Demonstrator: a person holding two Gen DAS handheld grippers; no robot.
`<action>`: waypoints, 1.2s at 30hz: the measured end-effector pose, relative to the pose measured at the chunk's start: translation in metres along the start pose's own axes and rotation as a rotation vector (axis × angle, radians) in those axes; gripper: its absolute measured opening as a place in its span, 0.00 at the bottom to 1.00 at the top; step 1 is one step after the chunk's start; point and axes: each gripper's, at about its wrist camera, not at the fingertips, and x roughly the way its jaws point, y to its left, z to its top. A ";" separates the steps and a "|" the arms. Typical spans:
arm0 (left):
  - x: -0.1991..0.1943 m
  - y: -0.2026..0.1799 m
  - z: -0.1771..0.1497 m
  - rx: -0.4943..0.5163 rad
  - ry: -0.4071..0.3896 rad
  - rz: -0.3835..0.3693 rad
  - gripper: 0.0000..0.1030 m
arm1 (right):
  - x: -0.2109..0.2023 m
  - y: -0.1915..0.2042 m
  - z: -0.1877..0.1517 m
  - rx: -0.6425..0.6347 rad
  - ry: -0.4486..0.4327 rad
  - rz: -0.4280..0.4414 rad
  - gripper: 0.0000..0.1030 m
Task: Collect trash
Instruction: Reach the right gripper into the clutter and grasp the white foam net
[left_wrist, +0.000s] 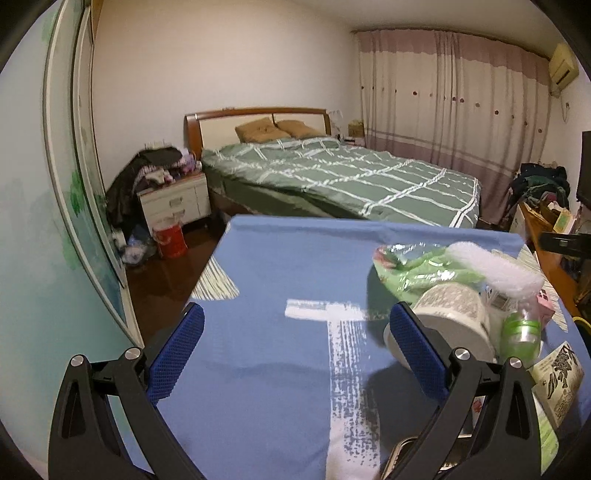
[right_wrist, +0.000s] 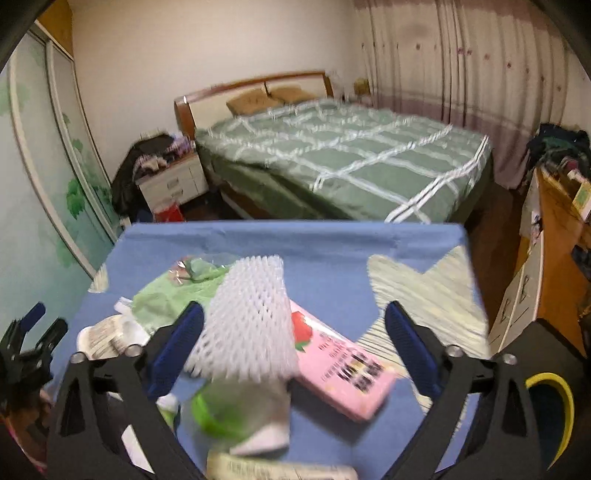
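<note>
A pile of trash lies on the blue-clothed table (left_wrist: 277, 266). It holds a white foam fruit net (right_wrist: 251, 317), a pink carton (right_wrist: 343, 365), a green plastic bag (right_wrist: 173, 291), a clear bottle with a green label (right_wrist: 229, 402) and a tipped paper tub (left_wrist: 450, 317). My right gripper (right_wrist: 295, 315) hovers open over the pile. The foam net lies between its fingers, close to the left pad, and is not pinched. My left gripper (left_wrist: 297, 321) is open over bare cloth, with the tub just past its right finger. A printed paper packet (left_wrist: 557, 380) lies further right.
Behind the table stands a bed with a green checked cover (left_wrist: 332, 177). A white nightstand (left_wrist: 173, 199) piled with clothes and a red bucket (left_wrist: 170, 240) stand at the left, by a sliding wardrobe (left_wrist: 55, 221). A wooden desk (right_wrist: 554, 251) runs along the right.
</note>
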 end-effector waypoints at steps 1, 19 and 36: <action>0.002 0.000 -0.002 0.002 0.006 0.000 0.96 | 0.014 0.002 0.002 0.012 0.040 0.024 0.76; 0.018 -0.002 -0.022 0.008 0.047 -0.009 0.96 | 0.033 0.001 -0.014 0.060 0.080 0.060 0.15; 0.019 -0.005 -0.025 0.016 0.058 -0.044 0.96 | -0.087 -0.064 -0.039 0.150 -0.165 -0.124 0.14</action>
